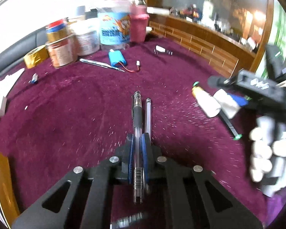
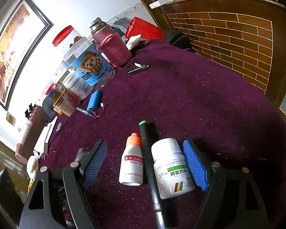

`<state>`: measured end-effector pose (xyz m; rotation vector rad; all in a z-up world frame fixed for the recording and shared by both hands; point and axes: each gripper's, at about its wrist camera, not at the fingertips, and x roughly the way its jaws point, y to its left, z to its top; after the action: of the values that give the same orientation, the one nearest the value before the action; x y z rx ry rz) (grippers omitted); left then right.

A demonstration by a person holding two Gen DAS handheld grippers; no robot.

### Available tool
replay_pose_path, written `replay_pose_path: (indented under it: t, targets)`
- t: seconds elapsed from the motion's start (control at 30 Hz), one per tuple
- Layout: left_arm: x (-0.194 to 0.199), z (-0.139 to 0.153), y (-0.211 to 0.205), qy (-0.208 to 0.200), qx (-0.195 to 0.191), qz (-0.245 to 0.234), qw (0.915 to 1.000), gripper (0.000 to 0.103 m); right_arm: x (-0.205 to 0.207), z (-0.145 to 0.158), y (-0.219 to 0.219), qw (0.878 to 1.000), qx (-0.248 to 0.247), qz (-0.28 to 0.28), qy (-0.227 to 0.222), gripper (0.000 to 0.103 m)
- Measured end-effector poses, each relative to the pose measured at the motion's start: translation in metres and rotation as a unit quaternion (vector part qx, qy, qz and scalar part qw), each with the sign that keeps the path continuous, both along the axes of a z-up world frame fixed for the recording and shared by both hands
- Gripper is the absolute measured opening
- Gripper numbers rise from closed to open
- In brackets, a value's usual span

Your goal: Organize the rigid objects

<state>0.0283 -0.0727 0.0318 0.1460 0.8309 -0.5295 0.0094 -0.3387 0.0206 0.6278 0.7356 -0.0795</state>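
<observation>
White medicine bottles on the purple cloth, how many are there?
2. The orange-capped dropper bottle and the white-capped pill bottle lie between the open right gripper fingers, a black marker separating them. Others may hide among the far jars.

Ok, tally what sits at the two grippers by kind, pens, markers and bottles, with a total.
Pens: 2 (gel pen clamped in the left gripper, clear pen beside it)
Markers: 1 (black marker, green-tipped)
Bottles: 2 (dropper bottle and pill bottle, inside the open right gripper)
Total: 5
</observation>
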Motion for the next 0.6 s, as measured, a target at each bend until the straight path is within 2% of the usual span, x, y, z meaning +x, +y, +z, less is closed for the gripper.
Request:
replay_pose_path:
  t: [0.17, 0.23, 0.37, 0.5, 0.57, 0.6]
  targets:
    - [-0.039, 0.026, 0.053, 0.004, -0.094, 0.036, 0.9949, 0.006, -0.002, 0.002, 0.002, 1.0, -0.01, 0.001, -0.006, 0.077]
    - [-0.054, 0.032, 0.07, 0.0, -0.116, 0.047, 0.9921, 0.006, -0.004, 0.003, 0.002, 1.0, -0.013, 0.0, -0.01, 0.077]
    - [-0.087, 0.035, 0.114, -0.005, -0.176, 0.083, 0.9809, 0.006, -0.009, 0.005, -0.003, 0.999, -0.019, -0.017, -0.022, 0.077]
    - [-0.105, 0.031, 0.15, 0.009, -0.199, 0.104, 0.9744, 0.006, -0.021, 0.012, -0.014, 0.998, -0.007, -0.045, -0.043, 0.076]
    - [-0.114, 0.033, 0.166, 0.004, -0.206, 0.11, 0.9723, 0.006, -0.023, 0.015, -0.012, 0.999, 0.01, -0.022, -0.041, 0.065]
    - [-0.119, 0.035, 0.176, 0.0, -0.21, 0.113, 0.9712, 0.006, -0.022, 0.017, -0.007, 0.999, 0.011, -0.008, -0.037, 0.063]
